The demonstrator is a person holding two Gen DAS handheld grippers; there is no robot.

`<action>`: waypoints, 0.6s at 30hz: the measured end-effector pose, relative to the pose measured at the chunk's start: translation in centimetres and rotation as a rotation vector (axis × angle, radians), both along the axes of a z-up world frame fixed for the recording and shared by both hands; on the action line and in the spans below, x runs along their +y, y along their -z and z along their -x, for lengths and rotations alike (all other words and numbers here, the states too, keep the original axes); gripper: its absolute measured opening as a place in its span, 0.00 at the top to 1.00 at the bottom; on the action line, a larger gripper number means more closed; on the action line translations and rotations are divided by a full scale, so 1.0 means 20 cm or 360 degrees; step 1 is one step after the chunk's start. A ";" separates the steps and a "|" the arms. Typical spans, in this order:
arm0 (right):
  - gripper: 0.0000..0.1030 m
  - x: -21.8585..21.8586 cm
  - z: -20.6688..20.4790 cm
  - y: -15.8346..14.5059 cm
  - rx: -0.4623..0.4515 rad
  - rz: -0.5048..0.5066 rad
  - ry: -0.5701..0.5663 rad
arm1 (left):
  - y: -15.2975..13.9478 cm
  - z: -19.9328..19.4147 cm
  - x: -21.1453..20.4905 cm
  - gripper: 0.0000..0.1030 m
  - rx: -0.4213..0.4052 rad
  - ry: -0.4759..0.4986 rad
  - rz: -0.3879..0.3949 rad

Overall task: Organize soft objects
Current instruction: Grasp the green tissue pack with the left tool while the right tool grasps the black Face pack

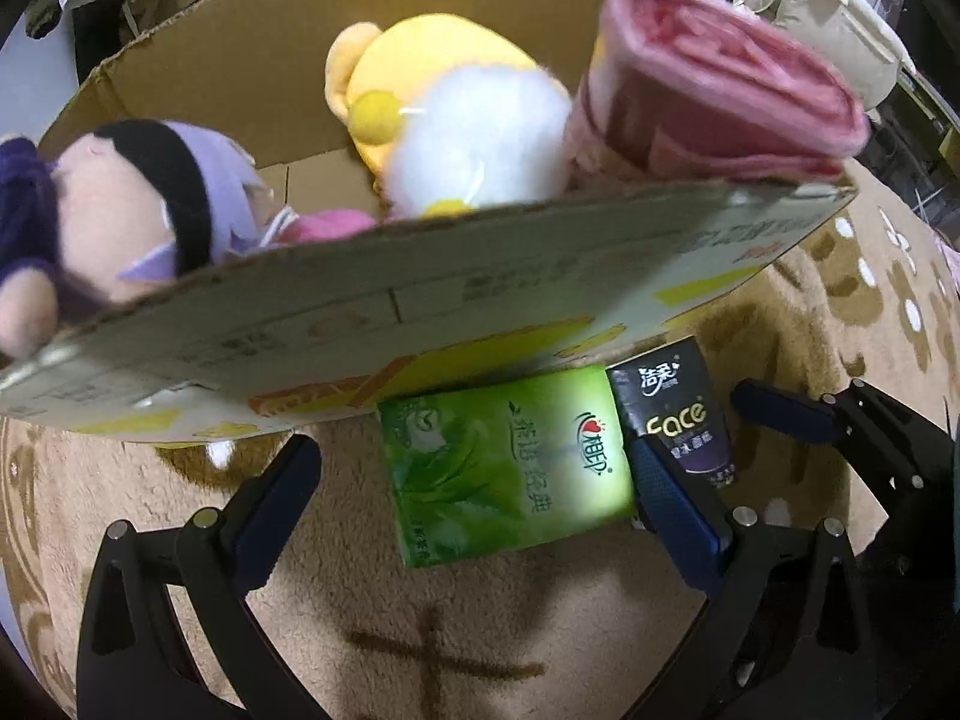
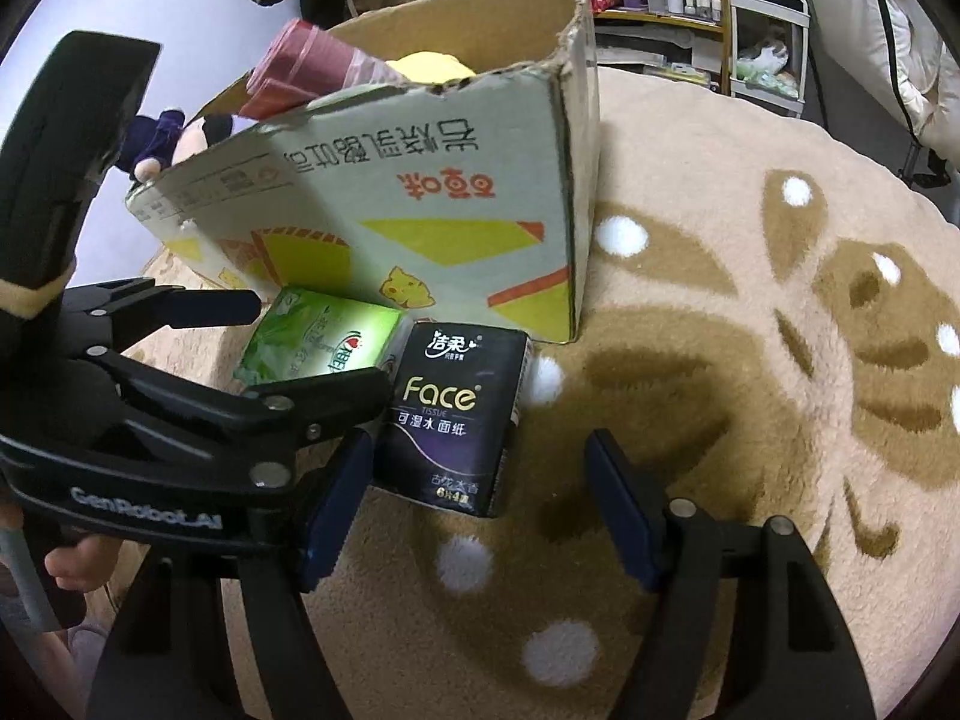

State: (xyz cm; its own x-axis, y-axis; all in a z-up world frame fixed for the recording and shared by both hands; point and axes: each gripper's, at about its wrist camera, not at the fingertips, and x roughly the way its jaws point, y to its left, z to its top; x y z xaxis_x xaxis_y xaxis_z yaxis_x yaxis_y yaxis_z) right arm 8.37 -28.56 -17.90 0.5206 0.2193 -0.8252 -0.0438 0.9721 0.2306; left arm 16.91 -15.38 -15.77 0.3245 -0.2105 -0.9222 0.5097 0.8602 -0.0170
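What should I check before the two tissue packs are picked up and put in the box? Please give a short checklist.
1. Left gripper open around green tissue pack: ok.
2. Right gripper open at black tissue pack: ok.
3. Packs apart: not ok, they lie touching side by side.
4. Cardboard box open on top: ok.
5. Free room in box: cannot tell; doll, yellow plush, pink roll fill it.

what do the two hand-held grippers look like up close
Both the left hand-held gripper and the right hand-held gripper have matte black scissor-like linkage frames, silver round pivot rivets and dark blue ribbed finger pads. White GenRobot.AI lettering marks the left one's side.
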 end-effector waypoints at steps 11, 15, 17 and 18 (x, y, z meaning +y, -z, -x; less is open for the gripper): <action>0.25 0.07 0.05 0.00 -0.0001 0.0046 -0.0042 | 0.03 -0.06 0.03 0.02 0.0043 -0.0072 -0.0012; 0.25 0.06 0.02 0.00 -0.0022 0.0052 -0.0034 | 0.03 -0.08 0.03 0.03 0.0036 -0.0082 -0.0033; 0.25 0.05 0.02 0.00 -0.0023 0.0043 -0.0027 | 0.04 -0.08 0.02 0.07 0.0036 -0.0084 -0.0041; 0.25 0.07 0.02 0.00 -0.0023 0.0039 -0.0023 | 0.03 -0.08 0.02 0.12 0.0041 -0.0085 -0.0043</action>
